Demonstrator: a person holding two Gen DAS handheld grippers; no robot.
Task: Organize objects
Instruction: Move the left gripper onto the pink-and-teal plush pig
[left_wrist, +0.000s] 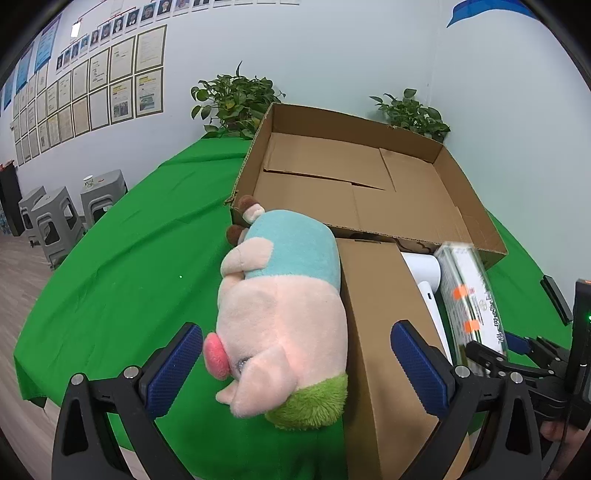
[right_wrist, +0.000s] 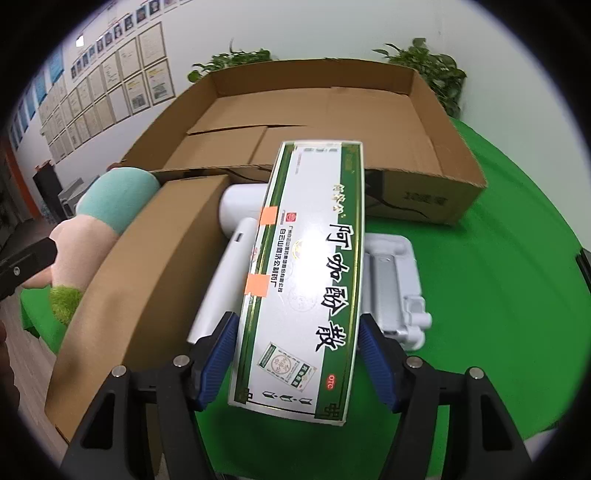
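The carton (left_wrist: 369, 184) is empty. The right gripper (right_wrist: 297, 363) clamps the medicine box (right_wrist: 306, 273), raised before it; the left gripper (left_wrist: 295, 373) gapes around the untouched pig (left_wrist: 284, 314).

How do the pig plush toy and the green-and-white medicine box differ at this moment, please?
The plush pig is soft, rounded and pink with a teal top; the medicine box is flat, rigid and printed. The pig lies on the green cloth between the open left gripper's pads, untouched; the box is lifted, clamped by the right gripper. Both sit near the big cardboard box, not yet inside.
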